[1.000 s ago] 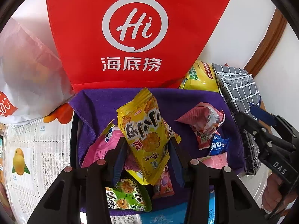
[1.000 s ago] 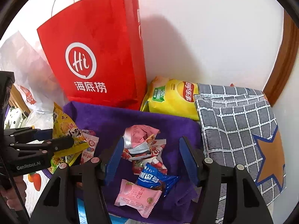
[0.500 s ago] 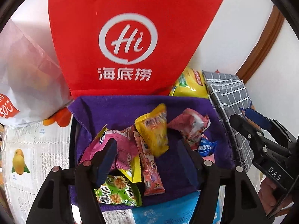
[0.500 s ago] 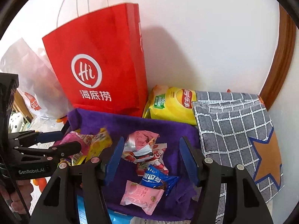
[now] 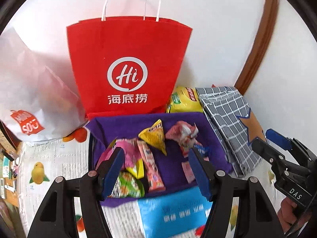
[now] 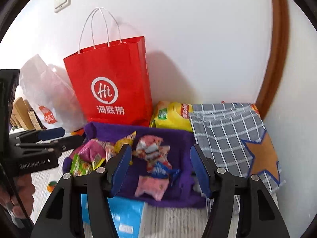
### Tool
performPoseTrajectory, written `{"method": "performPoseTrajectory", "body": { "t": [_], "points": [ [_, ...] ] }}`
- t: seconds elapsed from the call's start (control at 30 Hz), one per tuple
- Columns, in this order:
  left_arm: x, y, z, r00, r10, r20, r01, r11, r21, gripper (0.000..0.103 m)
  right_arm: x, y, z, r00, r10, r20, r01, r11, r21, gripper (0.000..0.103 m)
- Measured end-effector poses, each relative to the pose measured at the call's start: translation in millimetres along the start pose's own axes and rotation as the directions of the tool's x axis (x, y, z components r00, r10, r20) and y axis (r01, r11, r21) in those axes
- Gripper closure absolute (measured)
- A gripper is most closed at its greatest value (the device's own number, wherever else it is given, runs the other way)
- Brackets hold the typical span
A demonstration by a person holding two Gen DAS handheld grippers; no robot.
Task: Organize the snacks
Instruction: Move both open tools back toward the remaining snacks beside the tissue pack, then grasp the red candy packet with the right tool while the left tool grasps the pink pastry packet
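Note:
A purple cloth (image 5: pixel 111 123) lines a low tray that holds loose snacks. The yellow packet (image 5: pixel 154 138) lies on it near the middle, free of any grip. Left of it lie pink packets (image 5: pixel 126 148) and a green packet (image 5: pixel 128 188). Red-and-white wrappers (image 5: pixel 182 134) sit to its right. My left gripper (image 5: pixel 156 170) hovers open above the tray's near side with nothing between its fingers. My right gripper (image 6: pixel 160 168) is open over a blue packet (image 6: pixel 158 168) and a pink packet (image 6: pixel 152 184), touching neither. Each gripper also shows in the other's view: left gripper (image 6: pixel 65 136), right gripper (image 5: pixel 263 140).
A tall red paper bag (image 5: pixel 126 63) stands against the wall behind the tray. A white plastic bag (image 5: pixel 29 99) is at the left. A yellow chip bag (image 5: pixel 184 103) and a grey checked cloth bag (image 5: pixel 223 115) are at the right. A light blue pack (image 5: pixel 174 214) lies in front.
My left gripper opened and let go of the yellow packet, which dropped onto the purple cloth. Both grippers rose and drew back, so more of the red bag shows.

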State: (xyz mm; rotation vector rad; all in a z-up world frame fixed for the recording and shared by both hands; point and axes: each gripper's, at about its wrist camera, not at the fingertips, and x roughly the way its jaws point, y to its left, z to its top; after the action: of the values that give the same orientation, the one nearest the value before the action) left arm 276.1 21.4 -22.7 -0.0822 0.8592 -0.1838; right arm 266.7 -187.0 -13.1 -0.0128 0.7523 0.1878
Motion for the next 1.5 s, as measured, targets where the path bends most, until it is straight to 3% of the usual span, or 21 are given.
{"method": "performPoseTrajectory", "body": {
  "t": [0.17, 0.37, 0.67, 0.93, 1.03, 1.2, 1.37, 1.5],
  "points": [
    [-25.9, 3.2, -29.1, 1.000, 0.002, -0.008, -0.002, 1.000, -0.011, 0.038, -23.7, 2.9, -23.9, 0.998, 0.056, -0.035, -0.054, 0.998, 0.040, 0.040],
    [-49.3, 8.1, -73.4, 0.999, 0.037, -0.013, -0.037, 0.999, -0.017, 0.037, -57.0, 22.7, -58.1, 0.999, 0.035, -0.021, -0.035, 0.999, -0.021, 0.039],
    [-62.3, 23.5, -135.5, 0.998, 0.040, -0.045, -0.043, 0.997, -0.068, 0.037, -68.9, 32.0, -123.6, 0.996, 0.035, -0.086, -0.039, 0.998, -0.045, 0.039],
    [-62.1, 37.0, -168.3, 0.995, 0.066, -0.074, -0.072, 0.993, -0.091, 0.037, -33.3, 29.4, -174.6, 0.983, -0.007, -0.182, -0.005, 0.998, -0.065, 0.041],
    [-56.7, 40.9, -176.8, 0.993, 0.077, -0.090, -0.086, 0.992, -0.096, 0.037, -15.8, 27.7, -182.3, 0.972, 0.025, -0.234, -0.040, 0.997, -0.060, 0.047],
    [-42.5, 45.9, -193.3, 0.986, 0.101, -0.131, -0.115, 0.988, -0.104, 0.037, 6.5, 33.8, -194.8, 0.957, 0.074, -0.280, -0.103, 0.991, -0.088, 0.047],
    [-34.2, 44.1, -201.2, 0.985, 0.077, -0.153, -0.094, 0.990, -0.103, 0.037, 24.6, 37.7, -200.9, 0.948, 0.080, -0.309, -0.115, 0.989, -0.098, 0.047],
    [-29.7, 36.6, -205.2, 0.986, 0.055, -0.160, -0.070, 0.994, -0.088, 0.037, 31.8, 33.4, -200.0, 0.951, 0.074, -0.299, -0.108, 0.989, -0.098, 0.059]
  ]
}}
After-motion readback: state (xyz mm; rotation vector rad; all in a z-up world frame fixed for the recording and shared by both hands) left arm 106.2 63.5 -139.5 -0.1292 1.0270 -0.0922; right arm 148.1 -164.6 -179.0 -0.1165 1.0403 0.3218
